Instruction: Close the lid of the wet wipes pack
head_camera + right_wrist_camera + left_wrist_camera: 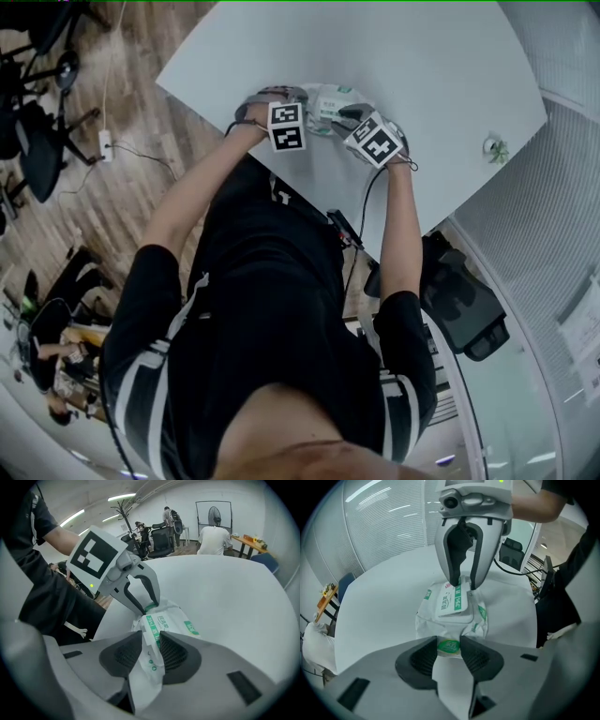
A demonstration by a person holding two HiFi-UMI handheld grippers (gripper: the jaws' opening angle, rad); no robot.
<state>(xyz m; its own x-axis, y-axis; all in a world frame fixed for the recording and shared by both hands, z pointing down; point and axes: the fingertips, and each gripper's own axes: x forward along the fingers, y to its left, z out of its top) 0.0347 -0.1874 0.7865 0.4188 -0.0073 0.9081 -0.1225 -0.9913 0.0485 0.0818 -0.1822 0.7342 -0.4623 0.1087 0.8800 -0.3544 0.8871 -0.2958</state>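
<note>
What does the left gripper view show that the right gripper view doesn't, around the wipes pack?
Only the left gripper view: the right gripper head-on, its jaws at the far end of the white-and-green soft plastic wet wipes pack, the pack's white rigid lid face-on, and a black office chair beyond.
Only the right gripper view: the left gripper with its black-and-white marker cube, and a seated person in a white top far behind.
Both: the pack on the white table, one end between each gripper's jaws.

Left gripper (449, 645), right gripper (151, 643), jaws clamped, angled down
</note>
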